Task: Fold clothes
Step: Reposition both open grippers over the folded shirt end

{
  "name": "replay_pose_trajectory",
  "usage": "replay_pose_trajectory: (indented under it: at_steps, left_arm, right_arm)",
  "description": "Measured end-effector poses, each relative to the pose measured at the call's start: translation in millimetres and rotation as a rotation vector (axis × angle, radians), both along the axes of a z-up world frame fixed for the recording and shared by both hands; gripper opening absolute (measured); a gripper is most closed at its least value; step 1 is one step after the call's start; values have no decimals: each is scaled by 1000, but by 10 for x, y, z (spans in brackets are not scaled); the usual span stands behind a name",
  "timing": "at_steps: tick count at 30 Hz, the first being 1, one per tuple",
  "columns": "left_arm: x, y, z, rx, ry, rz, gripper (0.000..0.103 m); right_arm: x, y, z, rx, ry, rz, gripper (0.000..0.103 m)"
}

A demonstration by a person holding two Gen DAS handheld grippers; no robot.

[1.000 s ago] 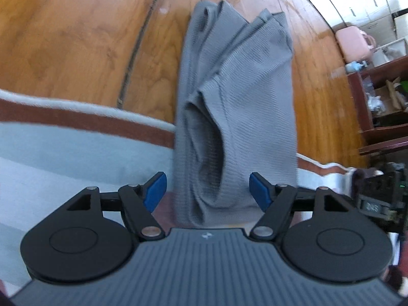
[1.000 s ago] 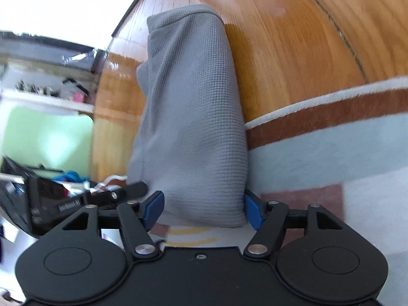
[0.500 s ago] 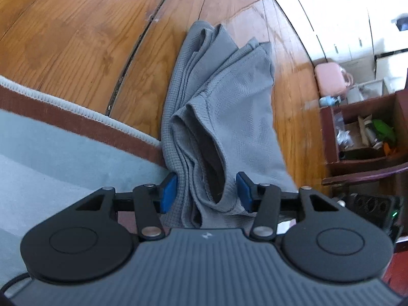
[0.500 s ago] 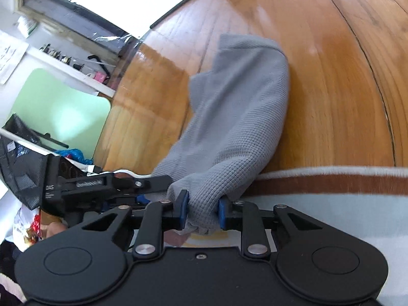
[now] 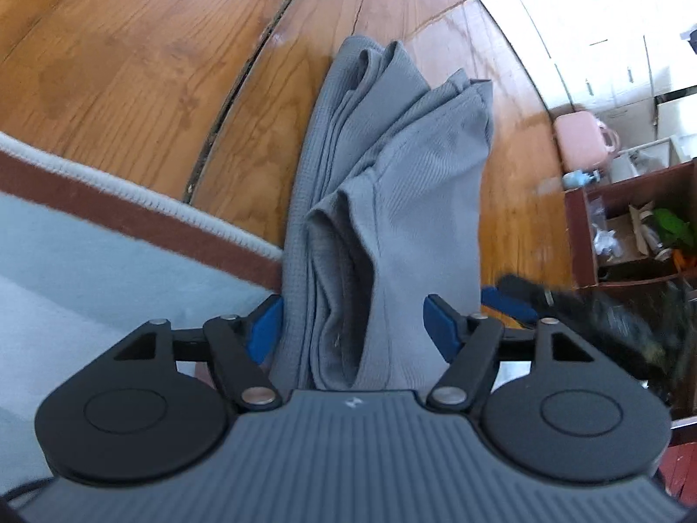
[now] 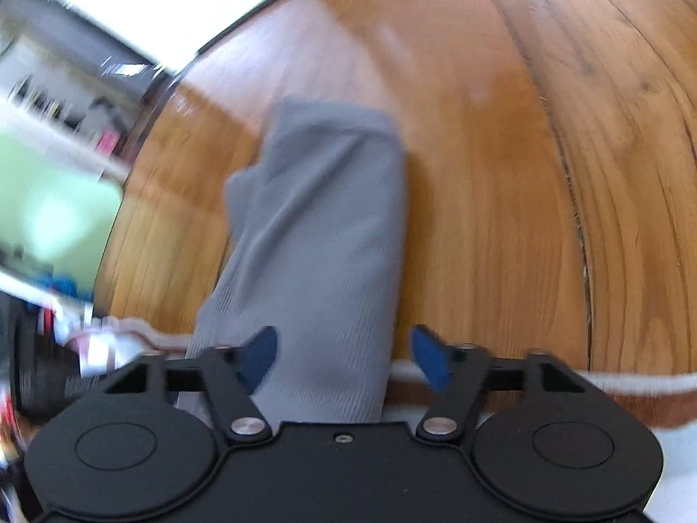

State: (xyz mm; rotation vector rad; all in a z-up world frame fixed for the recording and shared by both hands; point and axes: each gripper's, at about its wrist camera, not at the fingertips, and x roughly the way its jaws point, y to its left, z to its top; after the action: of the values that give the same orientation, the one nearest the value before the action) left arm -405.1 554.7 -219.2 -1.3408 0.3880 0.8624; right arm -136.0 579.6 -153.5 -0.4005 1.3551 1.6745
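The gray shirt [image 5: 392, 218] lies in a long strip, half on the rug [image 5: 87, 253], half on the wooden floor [image 5: 130, 65]. Left gripper [image 5: 353, 327] and right gripper [image 6: 344, 357] fingers straddle its near end, opening, not squeezing, probably after laying it flat.

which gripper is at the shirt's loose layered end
The left gripper, jaws opening around the grey shirt, faces stacked loose edges. The right gripper, also opening with shirt between, faces a smooth fold.
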Motion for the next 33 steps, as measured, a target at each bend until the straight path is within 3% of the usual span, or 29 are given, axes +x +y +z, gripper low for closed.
replay_pose_trajectory:
  at_steps: [2, 4, 6, 8, 9, 10, 13, 17, 22, 24, 26, 29, 31, 33]
  left_arm:
    - [84, 10, 27, 48, 63, -28, 31]
    - [168, 15, 57, 90, 108, -54, 25]
    - [207, -4, 108, 128, 93, -69, 23]
    - [242, -26, 164, 170, 76, -86, 23]
    - [259, -37, 192, 191, 68, -95, 22]
    - [276, -48, 221, 212, 60, -104, 22]
    - [398, -89, 273, 256, 95, -143, 22]
    - [436, -65, 220, 234, 102, -147, 23]
    - [403, -45, 224, 214, 119, -145, 26]
    - [402, -42, 213, 206, 197, -135, 38]
    - [414, -43, 210, 232, 289, -142, 42]
    - [342, 32, 147, 197, 175, -115, 42]
    - [283, 90, 76, 158, 78, -81, 46]
    - [251, 131, 11, 141, 31, -55, 50]
  right_arm:
    - [57, 190, -100, -8, 40, -44, 75]
    - [53, 368, -211, -2, 58, -69, 75]
    - [-42, 476, -244, 53, 24, -55, 73]
    - [-176, 539, -214, 137, -20, -2, 59]
    - [-275, 518, -152, 198, -80, 41, 39]
    - [-332, 475, -90, 255, -129, 72, 28]
    - [-354, 325, 80, 356, -165, 81, 27]
    - [-467, 257, 161, 386, -297, 136, 27]
    - [-339, 405, 113, 312, -211, 80, 28]
    - [-387, 459, 67, 287, -193, 67, 30]
    - [-464, 515, 10, 255, -173, 51, 35]
    - [-408, 547, -89, 201, -132, 34, 39]
    - [-385, 543, -149, 178, -113, 37, 46]
    - [-359, 555, -185, 151, -99, 49, 53]
